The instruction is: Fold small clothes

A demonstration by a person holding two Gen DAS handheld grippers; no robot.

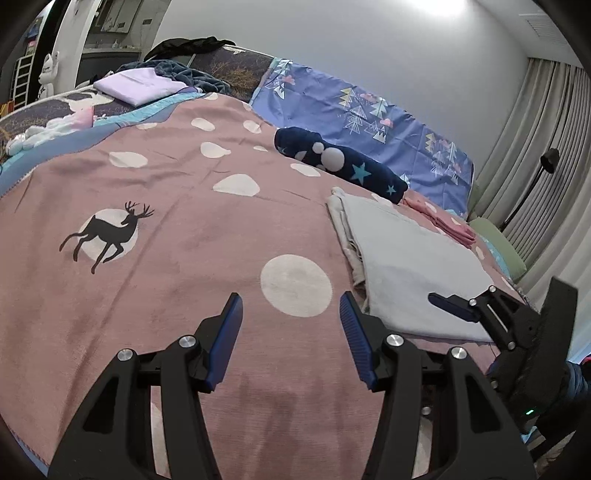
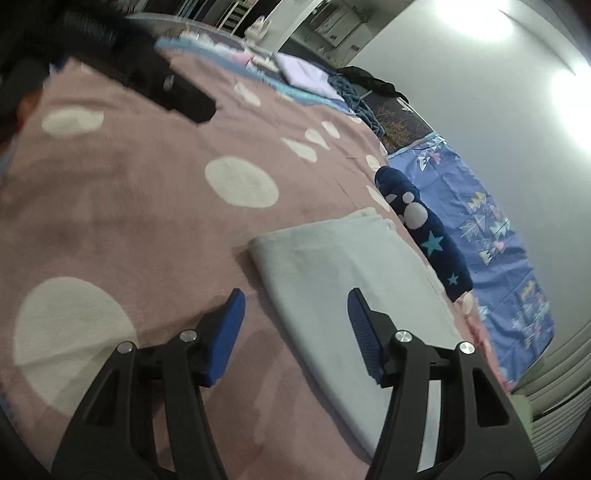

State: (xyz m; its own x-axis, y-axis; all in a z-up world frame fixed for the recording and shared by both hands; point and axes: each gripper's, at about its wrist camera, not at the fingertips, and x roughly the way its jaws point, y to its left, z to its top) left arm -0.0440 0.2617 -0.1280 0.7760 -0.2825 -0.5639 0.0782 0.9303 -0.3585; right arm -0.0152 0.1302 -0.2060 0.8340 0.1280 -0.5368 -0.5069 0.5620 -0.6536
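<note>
Folded grey garment [image 1: 417, 266] lies flat on the pink blanket [image 1: 184, 229], right side of the bed. Left tongs [image 1: 291, 325] and right tongs [image 2: 295, 321] both stand apart, gripping nothing. This fold looks finished; next move likely fetches another piece.

I read this as a home bedroom. A bed takes up most of my view, spread with a pink deer-print blanket [image 1: 155, 206] and a blue tree-patterned sheet [image 1: 354, 118]. Pleated curtains [image 1: 546, 155], a black floor lamp [image 1: 543, 177] and a doorway [image 1: 107, 33] stand behind it.
</note>
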